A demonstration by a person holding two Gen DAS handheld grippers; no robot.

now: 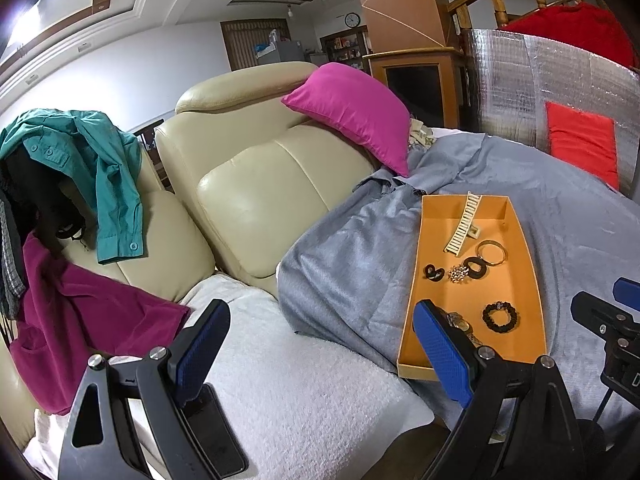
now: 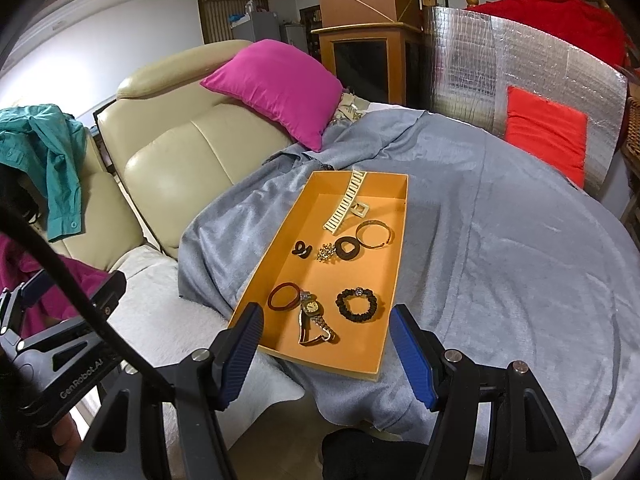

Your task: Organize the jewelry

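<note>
Jewelry lies scattered in an orange tray (image 2: 394,248) that rests on a grey blanket (image 2: 500,240), with both grippers held short of its near end: the right gripper (image 2: 326,350), jaws wide apart and empty, faces that end, while the left gripper (image 1: 320,354), likewise spread and empty, hangs over the white cover (image 1: 304,384) to its left. Nearest in the tray are a wristwatch (image 2: 311,316), a red band (image 2: 283,295) and a black beaded bracelet (image 2: 357,305); farther back sit a gold brooch (image 2: 327,253), a gold bangle (image 2: 374,234) and a cream hair clip (image 2: 347,204), with a pink cushion (image 2: 276,88) beyond on the sofa (image 2: 180,152).
</note>
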